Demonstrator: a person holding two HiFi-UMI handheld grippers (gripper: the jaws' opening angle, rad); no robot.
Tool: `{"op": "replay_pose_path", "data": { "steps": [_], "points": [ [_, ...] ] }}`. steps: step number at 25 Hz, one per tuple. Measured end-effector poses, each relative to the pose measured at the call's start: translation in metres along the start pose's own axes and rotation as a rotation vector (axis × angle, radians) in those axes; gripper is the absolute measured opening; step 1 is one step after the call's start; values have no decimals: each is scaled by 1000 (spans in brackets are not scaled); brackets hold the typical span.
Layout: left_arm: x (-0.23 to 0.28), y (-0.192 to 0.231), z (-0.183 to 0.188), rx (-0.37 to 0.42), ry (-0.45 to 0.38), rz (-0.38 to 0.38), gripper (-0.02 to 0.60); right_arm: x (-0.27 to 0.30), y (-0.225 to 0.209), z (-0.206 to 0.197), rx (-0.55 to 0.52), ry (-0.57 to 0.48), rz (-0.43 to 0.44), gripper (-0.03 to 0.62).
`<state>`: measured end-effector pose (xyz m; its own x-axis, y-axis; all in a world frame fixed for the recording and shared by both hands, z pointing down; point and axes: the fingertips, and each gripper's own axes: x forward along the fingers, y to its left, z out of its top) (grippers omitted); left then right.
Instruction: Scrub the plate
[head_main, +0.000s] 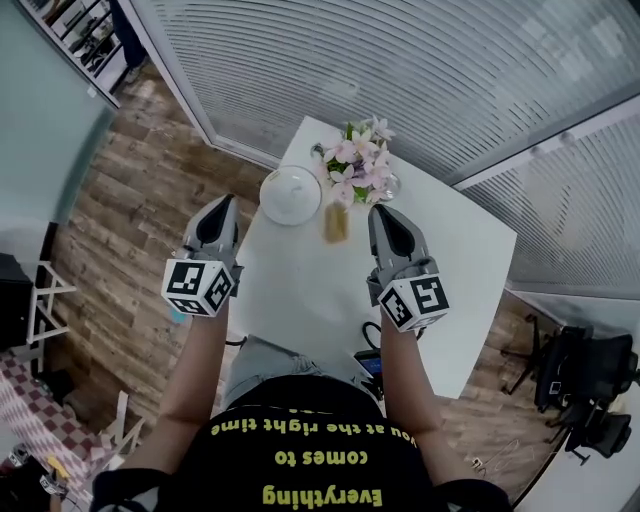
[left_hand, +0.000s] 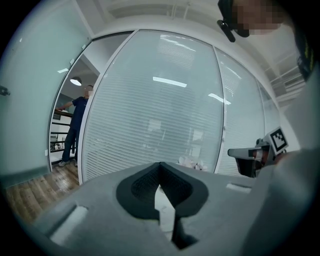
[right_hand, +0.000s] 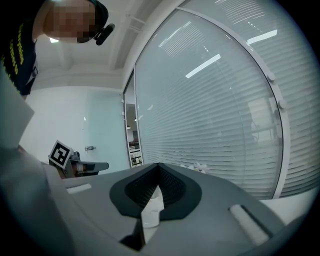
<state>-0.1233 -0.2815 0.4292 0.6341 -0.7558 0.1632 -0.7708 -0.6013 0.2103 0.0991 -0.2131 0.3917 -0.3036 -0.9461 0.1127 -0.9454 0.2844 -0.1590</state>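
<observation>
The round white plate (head_main: 291, 195) sits on the far part of the white table (head_main: 450, 260), close to its left edge. Just beside the plate lies a small yellowish-brown block (head_main: 336, 222), probably the scrubbing sponge, though the head view is too small for me to be sure. A glass vase of pink and white flowers (head_main: 360, 163) stands right behind both.

The left gripper (head_main: 226, 202) hovers off the table's left side and the right gripper (head_main: 379, 211) hangs over the table near the block. Both have their jaws pressed together on nothing.

I see three risks:
- Reaching for the block with jaws closed would only shove it.
- A wide right-hand approach could clip the vase and tip it over.
- Scrubbing an unbraced plate could slide it off the near edge.
</observation>
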Motion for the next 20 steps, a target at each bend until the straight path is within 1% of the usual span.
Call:
{"op": "replay_pose_path", "data": {
  "steps": [10, 20],
  "points": [
    [26, 13, -29, -17, 79, -33, 0, 10, -15, -38, 26, 79, -59, 6],
    [43, 30, -59, -48, 145, -45, 0, 31, -18, -86, 59, 177, -38, 6]
  ]
}}
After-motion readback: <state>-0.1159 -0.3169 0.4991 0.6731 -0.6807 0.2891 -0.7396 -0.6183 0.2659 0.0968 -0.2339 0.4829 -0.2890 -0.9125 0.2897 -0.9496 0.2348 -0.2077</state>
